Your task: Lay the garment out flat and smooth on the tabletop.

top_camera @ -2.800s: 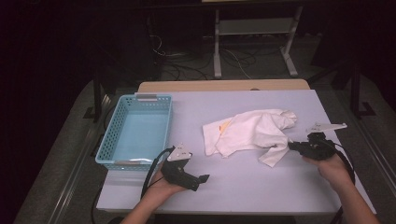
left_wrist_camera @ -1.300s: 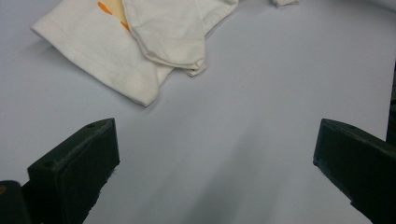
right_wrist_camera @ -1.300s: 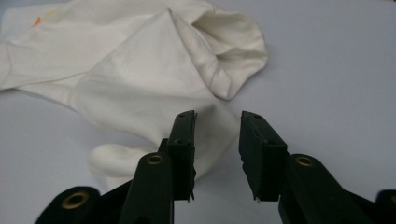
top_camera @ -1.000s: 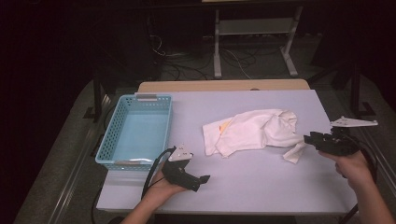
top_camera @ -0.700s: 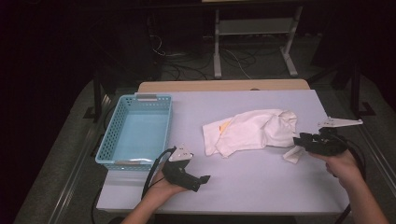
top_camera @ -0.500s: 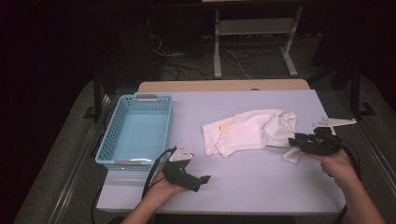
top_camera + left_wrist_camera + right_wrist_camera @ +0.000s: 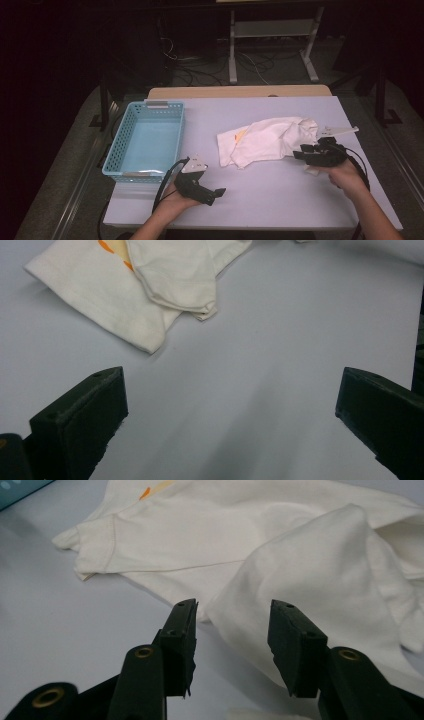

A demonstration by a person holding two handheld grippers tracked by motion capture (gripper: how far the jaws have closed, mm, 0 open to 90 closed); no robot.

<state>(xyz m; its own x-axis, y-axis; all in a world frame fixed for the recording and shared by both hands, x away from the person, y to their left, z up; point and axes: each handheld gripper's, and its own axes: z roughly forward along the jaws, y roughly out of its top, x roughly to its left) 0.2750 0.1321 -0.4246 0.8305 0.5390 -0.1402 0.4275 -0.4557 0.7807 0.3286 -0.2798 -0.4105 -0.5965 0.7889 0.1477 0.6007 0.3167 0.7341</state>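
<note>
Two tongs gape: right tongs (image 7: 232, 630) have just been opening at the unlettered shirt (image 7: 280, 565), left tongs (image 7: 230, 420) wide

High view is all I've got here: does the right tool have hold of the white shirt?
Observer: No. The right tool has just been opening its jaws; a raised fold of the white shirt stands in the gap between them, not pinched.
Operator: And the left tool?
Observer: The left tool is wide open over the bare table, with nothing between its jaws. The shirt's nearest corner lies ahead of it, apart.
</note>
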